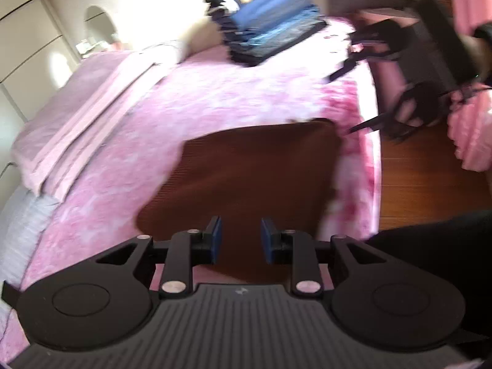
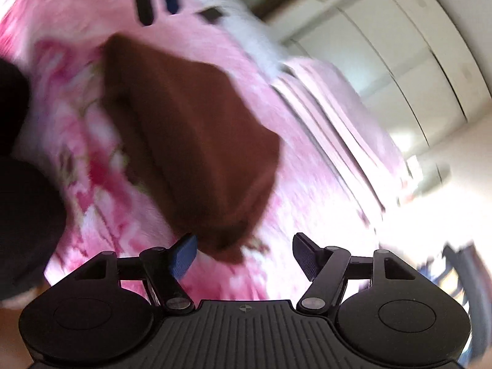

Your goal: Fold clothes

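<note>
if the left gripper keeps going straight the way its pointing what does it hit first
Most likely the folded brown garment, which lies on the pink bedspread right ahead of the open left gripper. Blur leaves the depth uncertain.

No legible text or labels anywhere.

The left gripper (image 1: 239, 240) was matte black, with a ribbed base, two round discs, silver screws on its linkage arms and blue pads (image 1: 216, 238) on its fingers. The right gripper (image 2: 243, 256) matched it, with blue pads (image 2: 184, 256), silver screws and a small round mark on its ribbed base.
</note>
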Demonstrator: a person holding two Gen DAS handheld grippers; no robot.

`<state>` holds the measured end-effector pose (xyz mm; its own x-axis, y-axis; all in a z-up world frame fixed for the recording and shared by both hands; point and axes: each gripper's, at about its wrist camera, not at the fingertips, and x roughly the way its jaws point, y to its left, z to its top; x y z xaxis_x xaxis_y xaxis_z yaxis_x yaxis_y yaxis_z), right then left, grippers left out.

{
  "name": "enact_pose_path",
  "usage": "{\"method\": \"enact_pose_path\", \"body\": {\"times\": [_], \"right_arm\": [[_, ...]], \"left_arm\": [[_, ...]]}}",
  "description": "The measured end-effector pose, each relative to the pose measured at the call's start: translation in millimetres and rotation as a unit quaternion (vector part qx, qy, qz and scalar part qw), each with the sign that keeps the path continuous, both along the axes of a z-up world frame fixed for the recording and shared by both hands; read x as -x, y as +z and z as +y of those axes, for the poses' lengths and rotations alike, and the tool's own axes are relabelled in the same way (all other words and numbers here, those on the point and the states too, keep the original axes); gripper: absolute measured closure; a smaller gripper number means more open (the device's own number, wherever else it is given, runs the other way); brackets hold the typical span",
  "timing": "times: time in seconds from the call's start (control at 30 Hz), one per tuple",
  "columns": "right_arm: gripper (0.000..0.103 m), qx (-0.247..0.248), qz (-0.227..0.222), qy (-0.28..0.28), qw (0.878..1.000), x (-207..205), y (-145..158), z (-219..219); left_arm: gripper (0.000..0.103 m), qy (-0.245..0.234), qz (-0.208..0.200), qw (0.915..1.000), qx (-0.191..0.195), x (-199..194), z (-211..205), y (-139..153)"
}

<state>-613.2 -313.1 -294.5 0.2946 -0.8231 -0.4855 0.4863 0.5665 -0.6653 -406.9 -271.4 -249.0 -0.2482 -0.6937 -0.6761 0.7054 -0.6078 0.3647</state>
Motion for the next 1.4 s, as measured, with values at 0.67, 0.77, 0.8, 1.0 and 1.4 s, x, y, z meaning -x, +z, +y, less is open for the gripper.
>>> {"method": "enact_pose_path", "body": {"times": [0.67,0.77,0.8,1.0,1.4], "right_arm": [[0.065,-0.375,-0.368,-0.051,0.849,-12,27,-276],[0.096,-0.421,-0.395,-0.072,0.814,-6,14,-301],[0.097,-0.418,-0.406,-0.074,0.809,-1,18,-304],[0.097,-0.345,-0.367,-0.069,0.861,6,38,-304],[0.085,-0.277,-0.387,-0.065,0.877,41,69,-214]], "left_arm": [[0.080,0.062,0.060,0.9962,-0.017,-20,-60,-38],[0.080,0.057,0.076,0.9955,-0.004,-21,-61,-36],[0.080,0.056,0.081,0.9951,0.000,-21,-61,-35],[0.080,0.052,0.099,0.9936,-0.013,-13,-82,-44],[0.080,0.064,0.060,0.9960,-0.015,-4,-91,-50]]}}
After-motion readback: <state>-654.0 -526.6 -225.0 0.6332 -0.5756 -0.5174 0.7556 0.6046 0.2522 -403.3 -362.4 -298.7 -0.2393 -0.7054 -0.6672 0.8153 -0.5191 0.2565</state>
